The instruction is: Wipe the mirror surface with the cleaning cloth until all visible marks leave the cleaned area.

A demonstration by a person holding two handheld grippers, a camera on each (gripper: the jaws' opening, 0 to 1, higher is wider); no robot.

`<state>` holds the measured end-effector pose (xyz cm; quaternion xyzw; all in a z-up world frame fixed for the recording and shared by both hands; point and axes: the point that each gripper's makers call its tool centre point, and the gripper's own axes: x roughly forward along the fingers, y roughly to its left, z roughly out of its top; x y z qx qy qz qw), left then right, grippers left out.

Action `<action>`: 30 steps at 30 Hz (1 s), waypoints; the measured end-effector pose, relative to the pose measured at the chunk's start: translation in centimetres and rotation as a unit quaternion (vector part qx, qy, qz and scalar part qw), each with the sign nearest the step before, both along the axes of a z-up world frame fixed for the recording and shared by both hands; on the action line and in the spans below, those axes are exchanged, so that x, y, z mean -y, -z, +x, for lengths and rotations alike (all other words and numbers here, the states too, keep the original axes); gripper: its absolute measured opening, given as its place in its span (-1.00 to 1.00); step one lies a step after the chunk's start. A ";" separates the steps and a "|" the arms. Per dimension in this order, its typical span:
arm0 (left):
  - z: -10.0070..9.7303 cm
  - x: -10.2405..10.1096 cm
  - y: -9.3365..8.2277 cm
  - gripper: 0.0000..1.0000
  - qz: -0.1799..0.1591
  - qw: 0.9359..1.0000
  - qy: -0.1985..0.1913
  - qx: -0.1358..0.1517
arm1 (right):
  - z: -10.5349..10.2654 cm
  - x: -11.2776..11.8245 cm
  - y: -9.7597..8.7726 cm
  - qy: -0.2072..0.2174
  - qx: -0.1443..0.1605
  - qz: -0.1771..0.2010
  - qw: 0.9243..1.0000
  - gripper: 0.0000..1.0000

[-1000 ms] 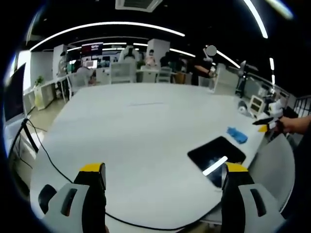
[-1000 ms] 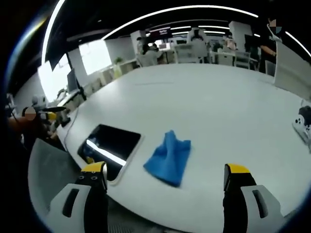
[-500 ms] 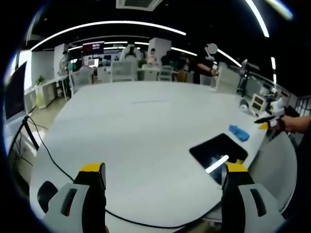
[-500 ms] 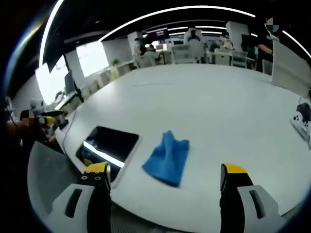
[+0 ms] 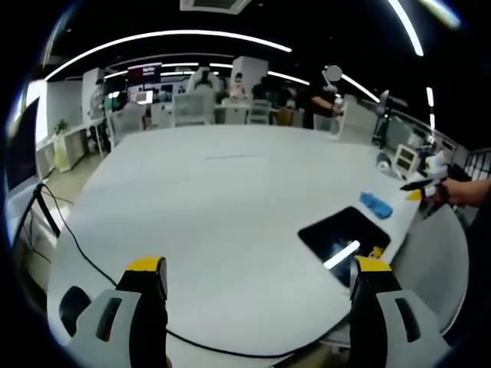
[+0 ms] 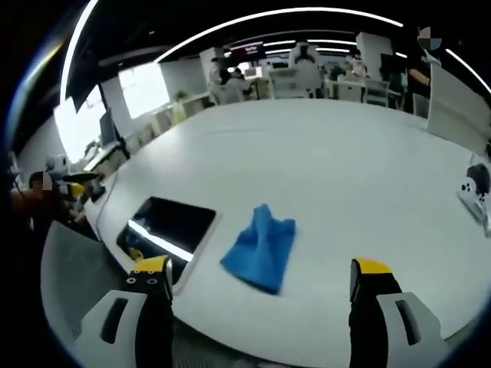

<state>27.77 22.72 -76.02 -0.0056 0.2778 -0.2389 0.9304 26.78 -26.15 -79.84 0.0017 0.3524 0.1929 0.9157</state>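
A dark rectangular mirror [image 6: 170, 228] lies flat near the white table's edge, reflecting a bright ceiling light strip. Just right of it in the right gripper view a crumpled blue cleaning cloth [image 6: 261, 249] rests on the table. My right gripper [image 6: 259, 280] is open just short of the cloth, jaws wide apart and empty. In the left gripper view the mirror [image 5: 343, 237] and the cloth [image 5: 375, 205] sit far to the right. My left gripper [image 5: 257, 277] is open over bare table, holding nothing. The other gripper [image 5: 423, 188] shows at the far right, held by a hand.
A black cable [image 5: 73, 245] snakes across the white table [image 5: 222, 199] at the left. Small white devices [image 5: 403, 162] stand at the table's right edge. A white object [image 6: 476, 195] lies at the right. A grey chair [image 6: 65, 268] stands beside the mirror. Desks, chairs and people fill the office behind.
Both views shifted only slightly with the hands. The mirror and cloth lie where they were, and both grippers stay open.
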 end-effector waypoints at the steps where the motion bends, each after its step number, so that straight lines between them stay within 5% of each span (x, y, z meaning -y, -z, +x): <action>1: 0.0 0.0 0.1 0.99 0.001 1.000 0.002 -0.001 | 0.0 0.0 0.0 0.000 0.000 0.000 1.000 0.91; 10: -0.4 0.5 0.8 0.99 0.003 1.000 0.015 -0.011 | 0.7 0.1 -0.4 0.001 0.008 -0.014 1.000 0.77; 18: -0.5 0.5 0.9 0.99 0.002 1.000 0.018 -0.014 | 3.9 -1.1 1.5 0.006 -0.005 -0.030 1.000 0.15; 23: -0.5 0.5 1.0 0.99 0.002 1.000 0.018 -0.015 | 5.2 -2.2 5.3 -0.019 -0.058 -0.068 0.996 -0.19; 26: -0.6 0.3 0.9 0.99 0.002 1.000 0.016 -0.016 | 5.7 -3.0 6.5 -0.009 -0.074 -0.057 0.996 -0.45; 28: -0.6 0.2 0.8 0.99 0.000 1.000 0.013 -0.014 | 4.6 -2.3 8.2 -0.029 -0.106 -0.112 0.988 -0.88; 29: -0.6 0.1 0.8 0.99 0.000 1.000 0.011 -0.014 | 5.9 -3.4 7.4 -0.066 -0.038 -0.108 0.991 -0.96; 30: -0.6 -0.1 0.8 0.99 0.000 1.000 0.009 -0.015 | 4.9 -2.3 7.3 -0.022 -0.079 -0.100 0.992 -0.97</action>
